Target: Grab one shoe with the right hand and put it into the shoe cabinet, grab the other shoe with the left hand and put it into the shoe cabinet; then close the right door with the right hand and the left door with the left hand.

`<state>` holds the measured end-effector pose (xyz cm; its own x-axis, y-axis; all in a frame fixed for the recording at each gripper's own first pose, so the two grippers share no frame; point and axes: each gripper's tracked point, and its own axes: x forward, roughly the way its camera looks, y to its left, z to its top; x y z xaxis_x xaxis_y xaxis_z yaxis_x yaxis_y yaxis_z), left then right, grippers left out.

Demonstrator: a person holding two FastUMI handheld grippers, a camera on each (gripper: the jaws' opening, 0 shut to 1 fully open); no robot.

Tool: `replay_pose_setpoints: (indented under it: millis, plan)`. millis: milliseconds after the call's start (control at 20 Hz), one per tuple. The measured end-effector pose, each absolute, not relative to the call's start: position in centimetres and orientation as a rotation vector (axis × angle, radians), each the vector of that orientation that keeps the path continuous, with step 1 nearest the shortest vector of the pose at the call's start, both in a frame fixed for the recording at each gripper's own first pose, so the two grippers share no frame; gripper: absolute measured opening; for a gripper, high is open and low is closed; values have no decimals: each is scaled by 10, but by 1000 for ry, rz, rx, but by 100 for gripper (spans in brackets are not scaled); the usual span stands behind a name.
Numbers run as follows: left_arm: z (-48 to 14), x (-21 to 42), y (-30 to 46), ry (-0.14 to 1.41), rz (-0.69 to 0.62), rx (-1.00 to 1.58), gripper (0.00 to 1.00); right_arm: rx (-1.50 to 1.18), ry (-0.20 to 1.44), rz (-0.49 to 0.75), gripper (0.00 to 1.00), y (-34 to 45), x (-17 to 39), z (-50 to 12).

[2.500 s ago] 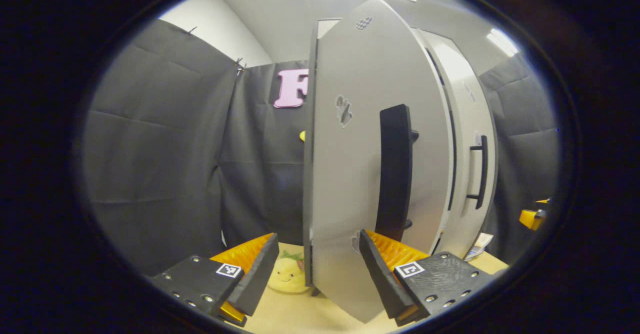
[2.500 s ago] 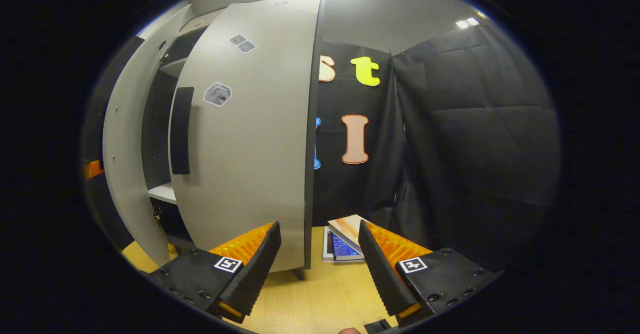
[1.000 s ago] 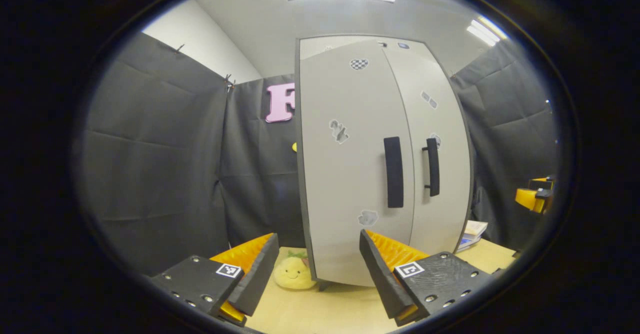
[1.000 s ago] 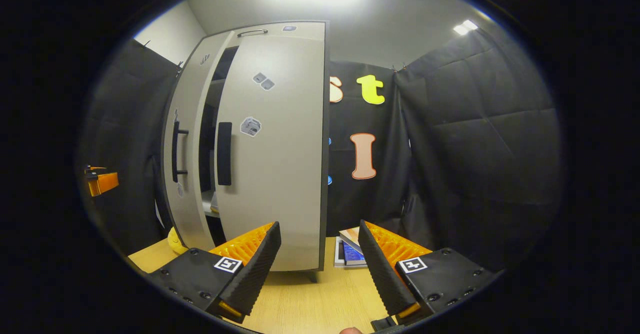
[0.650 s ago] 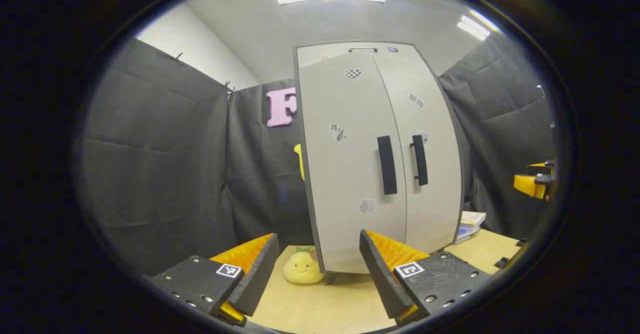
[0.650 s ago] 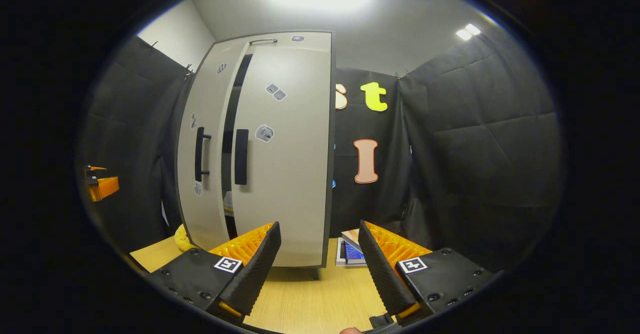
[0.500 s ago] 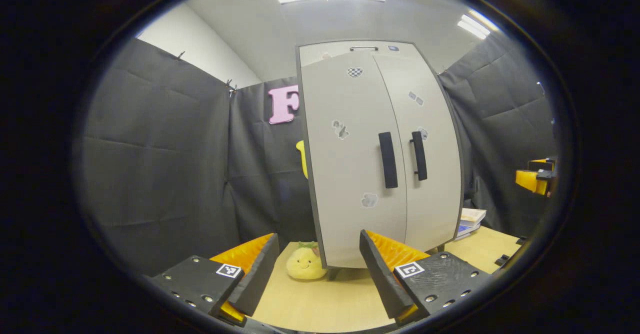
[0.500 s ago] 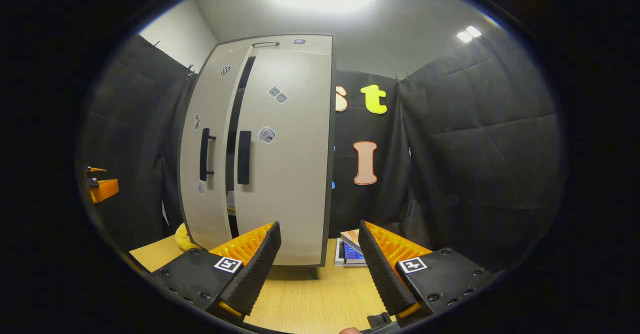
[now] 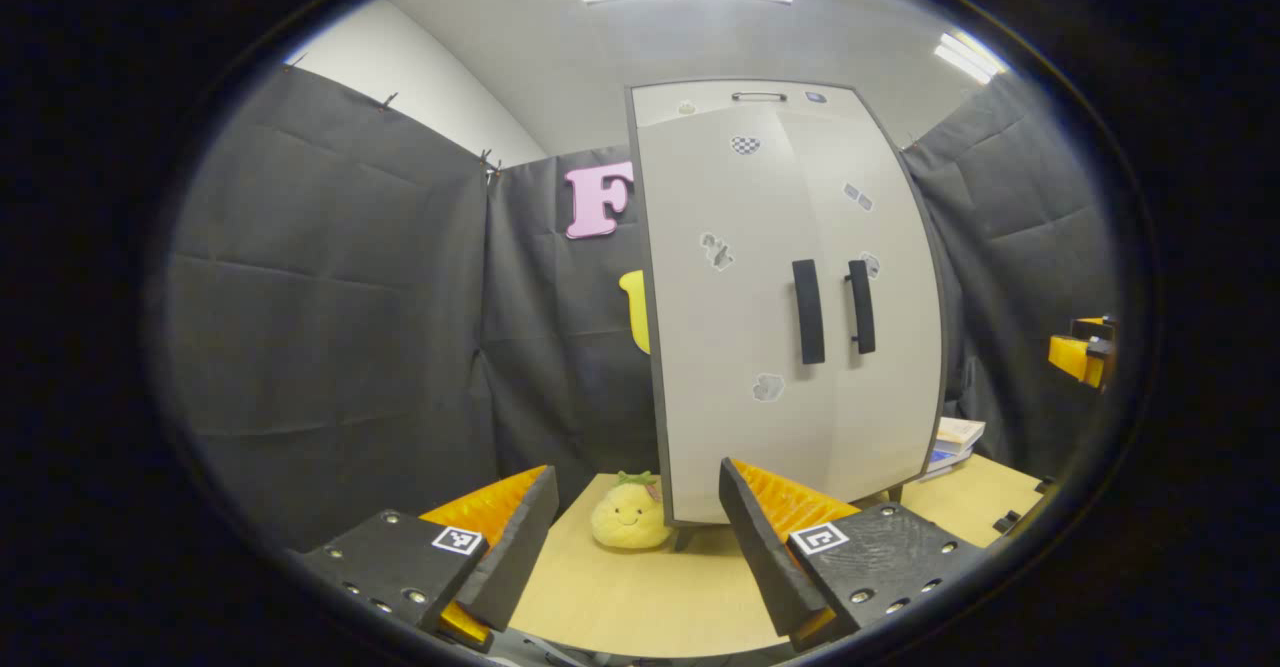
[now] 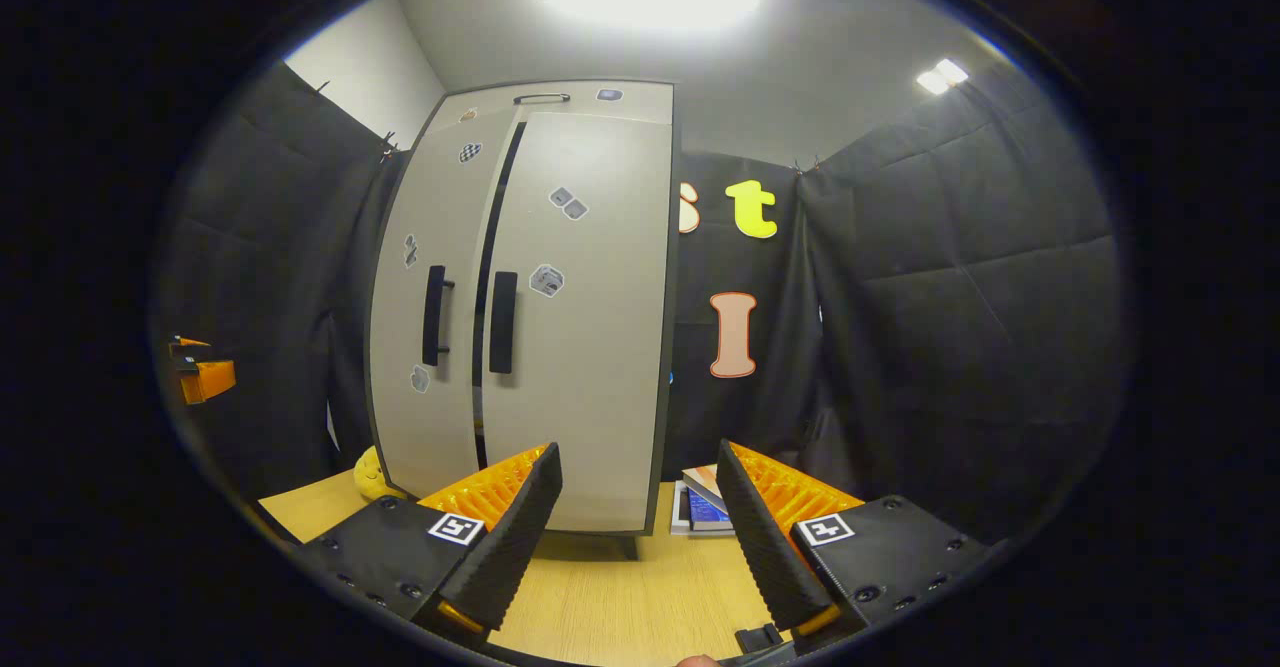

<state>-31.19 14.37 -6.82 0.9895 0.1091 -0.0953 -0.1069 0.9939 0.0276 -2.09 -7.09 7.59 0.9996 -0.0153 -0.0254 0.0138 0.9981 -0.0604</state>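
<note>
Left gripper view, cabinet: I see the shoe cabinet (image 9: 790, 307) standing on the wooden table (image 9: 640, 602), its left door (image 9: 730, 317) and right door (image 9: 880, 297) drawn together, their two dark handles (image 9: 808, 311) side by side.
Left gripper view, shoes: I cannot see them; the doors cover the inside.
Left gripper view, my left gripper (image 9: 635, 537): its jaws stand wide apart with nothing between them, held back from the cabinet and apart from it.
Left gripper view, surroundings: a yellow plush toy (image 9: 628, 519) sits on the table just beside the cabinet's near left corner; books (image 9: 950, 442) lie at its right; the other gripper (image 9: 1080, 357) shows at the far right edge.
Right gripper view, cabinet: the shoe cabinet (image 10: 560, 297) is seen from its right side, and here a thin dark gap (image 10: 490, 287) runs between the doors.
Right gripper view, my right gripper (image 10: 640, 527): its jaws are spread wide and grip nothing, clear of the doors.
Right gripper view, surroundings: the books (image 10: 700, 502) lie on the table near the cabinet's right foot; the plush toy (image 10: 372, 475) peeks out at its left.
</note>
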Motion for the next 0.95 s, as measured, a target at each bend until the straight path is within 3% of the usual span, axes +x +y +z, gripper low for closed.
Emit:
replay_pose_setpoints:
  millis: [950]
  plan:
    - [-62,-321,148,72,172,46,96,-59,-5,-30,98,-77,-12,83]
